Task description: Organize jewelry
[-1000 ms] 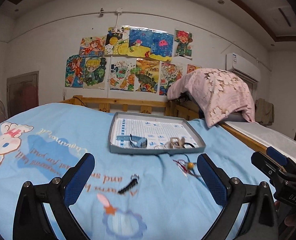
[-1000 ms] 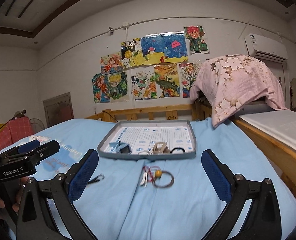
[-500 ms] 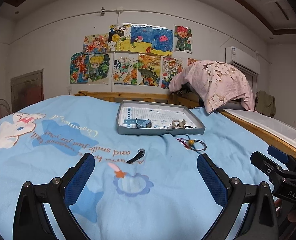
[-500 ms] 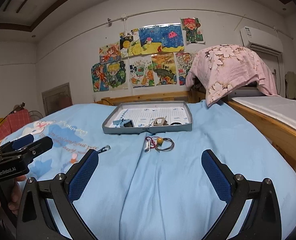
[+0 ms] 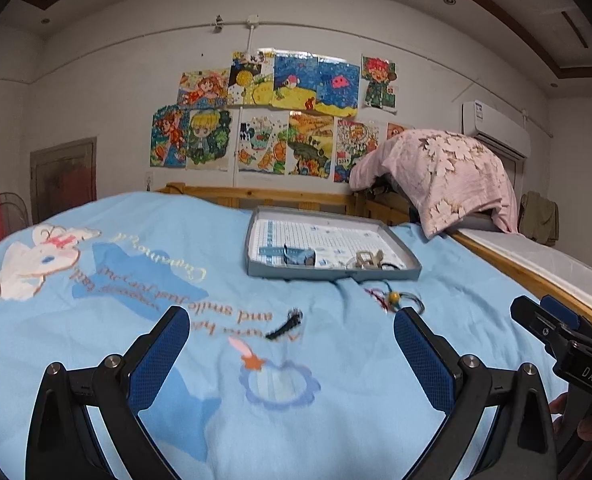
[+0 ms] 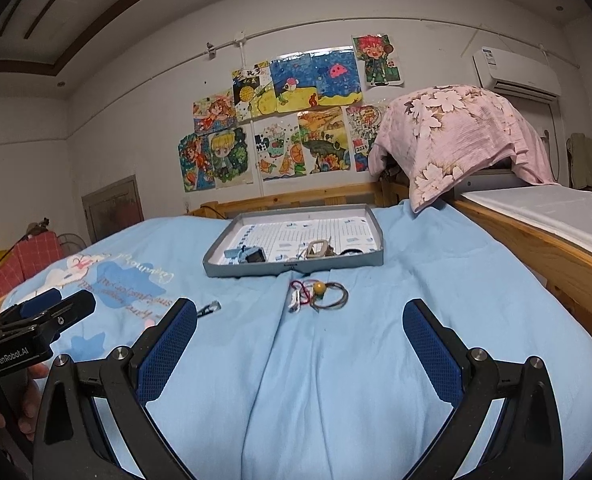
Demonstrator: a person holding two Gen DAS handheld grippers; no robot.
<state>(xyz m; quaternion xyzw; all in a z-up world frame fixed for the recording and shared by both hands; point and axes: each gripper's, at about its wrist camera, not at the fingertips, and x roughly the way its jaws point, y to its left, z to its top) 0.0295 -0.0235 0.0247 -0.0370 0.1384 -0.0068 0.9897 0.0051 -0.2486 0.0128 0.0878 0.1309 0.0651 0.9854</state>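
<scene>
A grey tray [image 5: 332,270] [image 6: 296,267] lies on the blue bedsheet and holds a blue item [image 6: 247,255], a beige buckle piece [image 6: 318,249] and a dark ring. In front of it lies a tangle of cords and rings with a yellow bead [image 6: 319,288] [image 5: 394,297]. A small black clip with a ring [image 5: 284,325] [image 6: 209,309] lies to the left of it. My left gripper [image 5: 289,344] is open and empty, short of the clip. My right gripper [image 6: 300,340] is open and empty, short of the bead tangle.
The blue sheet [image 6: 336,380] covers the bed. A wooden rail [image 6: 536,248] runs along the right side, with a pink floral cloth [image 6: 456,136] draped at its far end. Drawings hang on the far wall. A red-checked object [image 6: 23,256] stands at far left.
Both grippers have pulled back and risen, so the tray and jewelry look farther away than a second ago. Both stay open. No item has moved.
</scene>
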